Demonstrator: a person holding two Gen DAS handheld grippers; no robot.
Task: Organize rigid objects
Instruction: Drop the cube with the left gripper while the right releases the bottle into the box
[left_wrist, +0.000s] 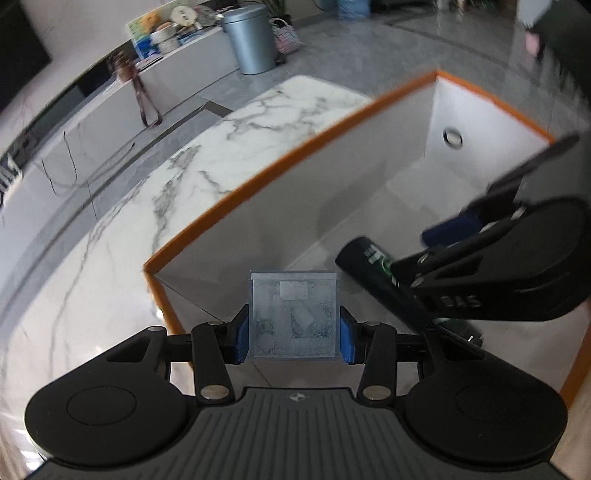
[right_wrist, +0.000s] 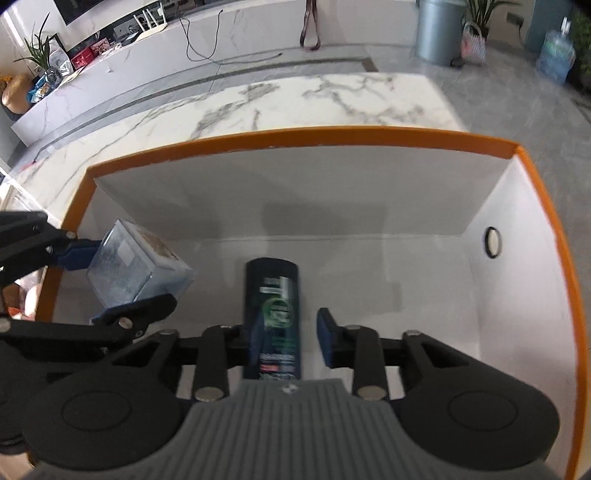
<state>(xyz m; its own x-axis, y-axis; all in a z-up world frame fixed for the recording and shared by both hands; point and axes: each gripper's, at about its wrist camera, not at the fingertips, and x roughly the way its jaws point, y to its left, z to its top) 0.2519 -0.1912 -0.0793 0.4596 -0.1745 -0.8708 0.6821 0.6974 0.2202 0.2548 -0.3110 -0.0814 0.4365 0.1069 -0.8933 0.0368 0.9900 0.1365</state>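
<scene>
The left gripper (left_wrist: 294, 325) is pinching a clear plastic box (left_wrist: 294, 314) between its two blue pads. One pad is pressing on each side of the box, so it is not slipping. The box is hanging over the near corner of the big white box with the orange rim (left_wrist: 280, 173), probably so it can be put inside. The clear box is about square, so it has no real long side. Its frosty flat face is looking back at the left wrist camera.

The right gripper (right_wrist: 286, 332) is reaching down into the same big box (right_wrist: 295, 134). A dark bottle (right_wrist: 273, 317) is lying between its fingers. The right blue pad (right_wrist: 327, 338) is standing apart from the bottle, with a gap showing. The left pad is hidden behind the bottle. So the fingers are looking spread and not squeezing. I think the bottle is being let go, or is about to be picked up. I cannot tell whether it is resting on the floor of the big box.

The bottle's long side is running straight out along the fingers. Its far end is pointing at the far wall of the big box. Which end has the cap I cannot tell.

The big box is sitting on a white marble table (right_wrist: 314, 96).
</scene>
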